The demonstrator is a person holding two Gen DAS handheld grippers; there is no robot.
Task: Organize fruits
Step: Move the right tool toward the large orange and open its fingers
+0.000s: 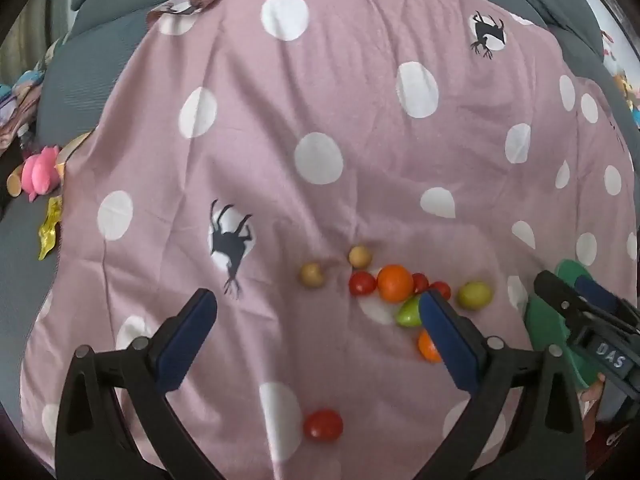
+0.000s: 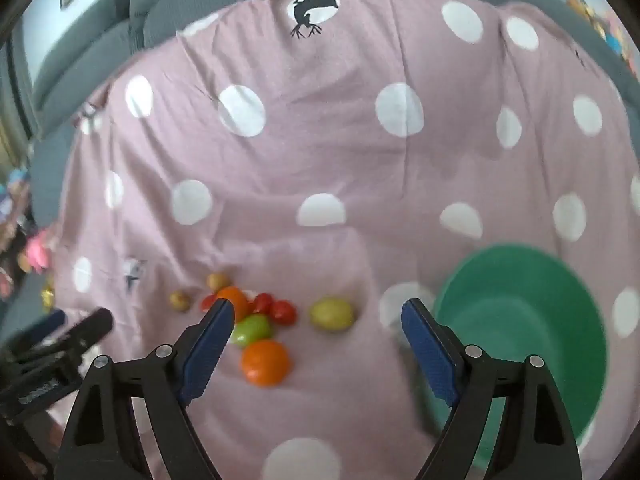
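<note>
- My left gripper (image 1: 318, 306) hangs with its jaws spread wide and empty; a lone red tomato (image 1: 323, 425) lies nearest, between them.
- My right gripper (image 2: 318, 314) is likewise wide apart, holding nothing, over an orange (image 2: 265, 362).
- Beyond it, a green fruit (image 2: 252, 330), red tomatoes (image 2: 276, 308), a second orange (image 2: 234, 300) and a yellow-green fruit (image 2: 332, 314) cluster on the pink dotted sheet (image 2: 320, 140).
- Two tan round fruits (image 1: 312, 275) sit slightly farther.
- The green bowl (image 2: 520, 264) rests empty to the right.
</note>
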